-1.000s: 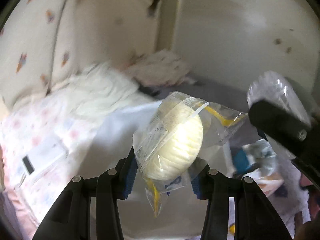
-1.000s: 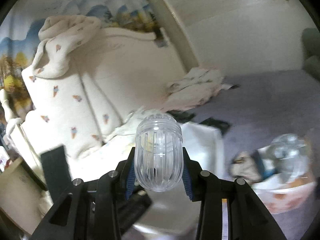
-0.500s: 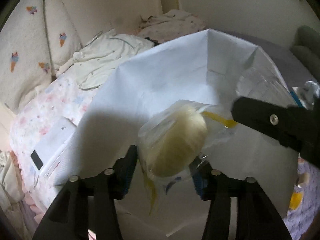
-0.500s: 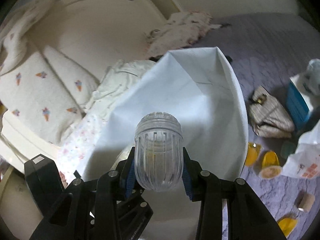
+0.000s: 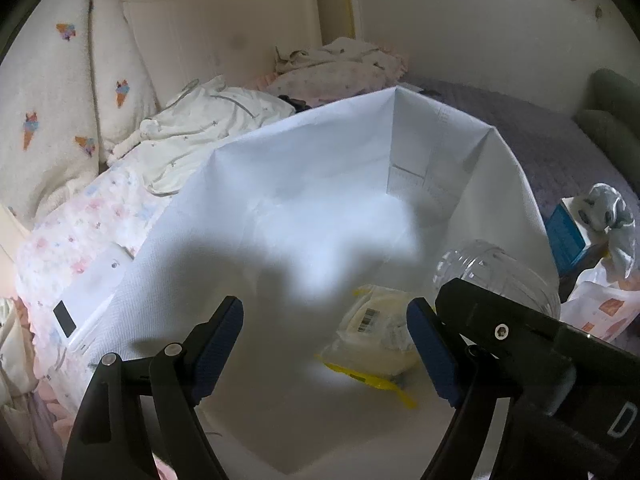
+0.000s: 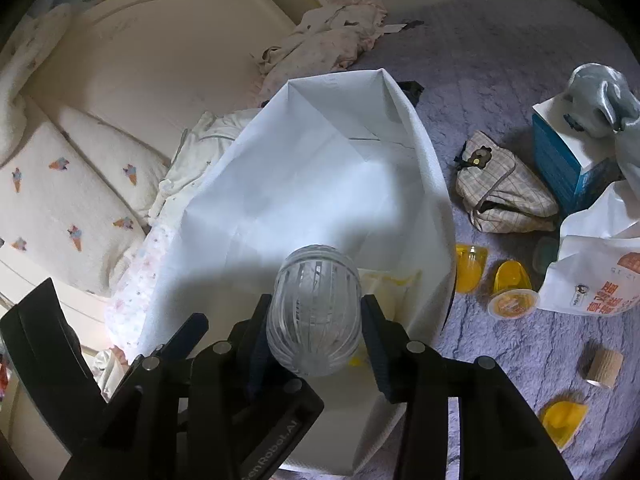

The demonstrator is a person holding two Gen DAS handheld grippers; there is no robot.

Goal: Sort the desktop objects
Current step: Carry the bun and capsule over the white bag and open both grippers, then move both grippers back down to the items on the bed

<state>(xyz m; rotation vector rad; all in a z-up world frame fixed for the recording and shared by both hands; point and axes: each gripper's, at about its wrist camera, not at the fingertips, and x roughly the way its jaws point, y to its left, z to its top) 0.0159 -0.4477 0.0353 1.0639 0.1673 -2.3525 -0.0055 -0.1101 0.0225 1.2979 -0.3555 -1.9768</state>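
over white paper bag (image 6: pixel 320 184): right hand-held gripper (image 6: pixel 314 334) pinches ribbed clear jar (image 6: pixel 314 312), left hand-held gripper (image 5: pixel 326 348) spread.

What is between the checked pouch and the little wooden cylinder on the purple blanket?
In the right wrist view, yellow cups lie between the checked pouch and the wooden cylinder.

- In your left view, the right tool (image 5: pixel 520 344) hides the lower part of the clear ribbed jar (image 5: pixel 496 276).
- Ahead of your right tool (image 6: pixel 314 316), the jar (image 6: pixel 314 312) covers most of the wrapped bun (image 6: pixel 386 284).
- The orange-printed bag (image 6: pixel 600 276) is cut off at the picture's right edge; its small print is unreadable.
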